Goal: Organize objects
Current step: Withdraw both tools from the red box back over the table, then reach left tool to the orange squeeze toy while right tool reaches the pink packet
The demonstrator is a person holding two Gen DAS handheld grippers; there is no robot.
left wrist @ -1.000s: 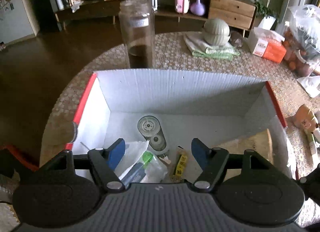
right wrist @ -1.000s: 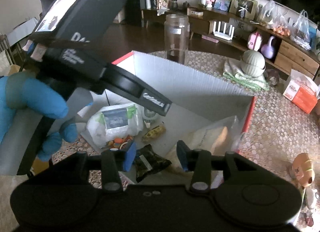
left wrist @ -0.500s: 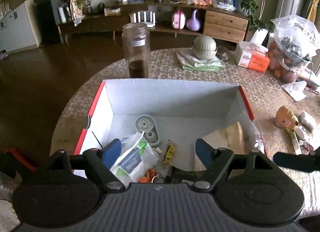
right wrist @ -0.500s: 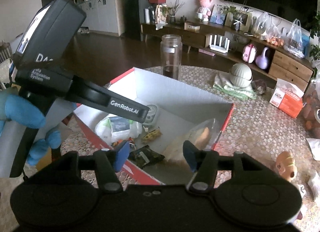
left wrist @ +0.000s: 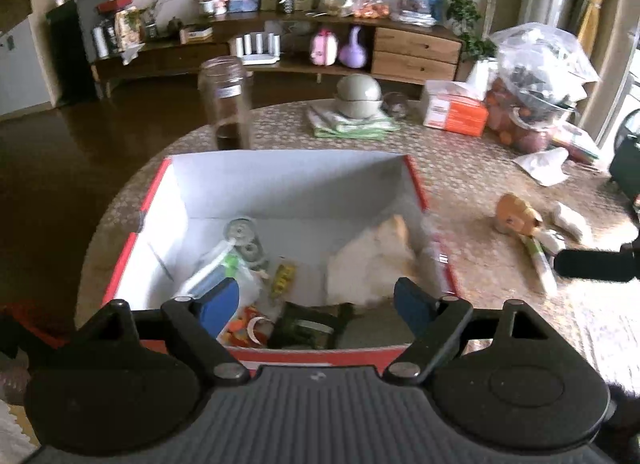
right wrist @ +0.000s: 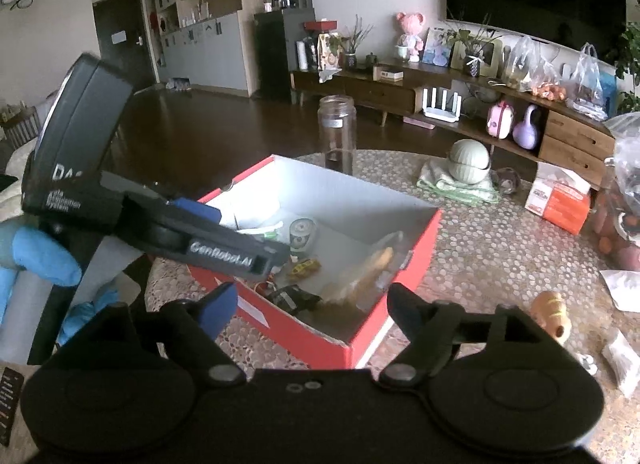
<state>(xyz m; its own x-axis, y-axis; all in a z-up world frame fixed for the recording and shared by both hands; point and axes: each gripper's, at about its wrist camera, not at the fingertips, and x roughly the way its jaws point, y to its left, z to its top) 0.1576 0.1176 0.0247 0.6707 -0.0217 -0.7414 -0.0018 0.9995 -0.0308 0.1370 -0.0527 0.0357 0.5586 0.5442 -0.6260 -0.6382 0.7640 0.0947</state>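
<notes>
A red box (left wrist: pixel 158 184) with a white inside sits on the round patterned table (left wrist: pixel 472 184), open at the top and filling the middle of the left wrist view. Both tools hang above its near edge with nothing between their blue pads. The left gripper (left wrist: pixel 316 300) has its jaws spreading wider apart, and the right gripper (right wrist: pixel 310 306) is opening too. Inside the box, a white packet with a green cap (left wrist: pixel 218 268) lies at 9 o'clock, a small yellow item (left wrist: pixel 285 276) at the centre, a pale bag (left wrist: pixel 372 260) at 3 o'clock, and a dark packet (left wrist: pixel 304 328) at 6 o'clock. A glass jar (left wrist: pixel 226 100) stands just beyond the box at 11 o'clock. An orange figure (left wrist: pixel 516 216) lies on the table at 3 o'clock, well apart from the box. A blue-gloved hand (right wrist: pixel 40 256) holds the left tool
</notes>
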